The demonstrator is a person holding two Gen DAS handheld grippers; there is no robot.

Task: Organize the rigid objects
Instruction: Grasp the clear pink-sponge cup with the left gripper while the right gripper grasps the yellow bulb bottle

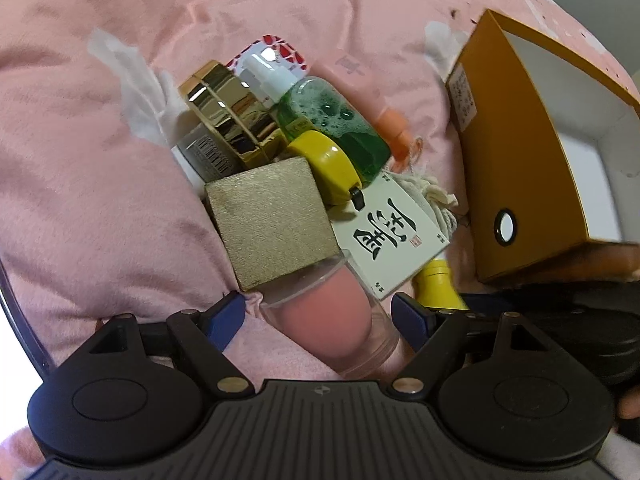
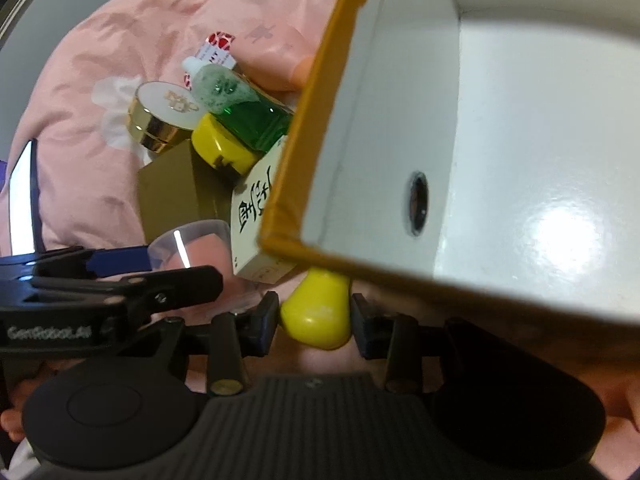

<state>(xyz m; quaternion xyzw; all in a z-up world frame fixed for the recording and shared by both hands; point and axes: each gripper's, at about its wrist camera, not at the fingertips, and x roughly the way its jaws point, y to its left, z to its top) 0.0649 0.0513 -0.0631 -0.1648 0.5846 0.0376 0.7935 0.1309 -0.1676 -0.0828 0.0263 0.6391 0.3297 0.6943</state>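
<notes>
Centrally, the yellow pear-shaped piece (image 2: pixel 316 312) sits between the right gripper (image 2: pixel 315 322) jaws, which close against it, under the tilted orange box (image 2: pixel 304 128). Left gripper (image 1: pixel 320 316) jaws spread wide around the clear cup (image 1: pixel 332 320) on the pink bedding (image 1: pixel 100 200).

The orange box (image 1: pixel 516 152) runs off the right edge of the left wrist view, and its lower corner is motion-blurred. In the right wrist view it fills the upper right, cut by 2 edges, and hides the right part of the white card box (image 2: pixel 256 216), the top of the yellow pear-shaped piece (image 2: pixel 316 316) and one end of the green bottle (image 2: pixel 256 116). The print on the box's label (image 1: pixel 464 96) is too small to read. The grey barcoded item (image 1: pixel 208 152) is mostly covered by the gold compact (image 1: pixel 232 116) and the gold cube (image 1: pixel 272 224). The red-patterned packet (image 1: pixel 280 50) shows only one end.
</notes>
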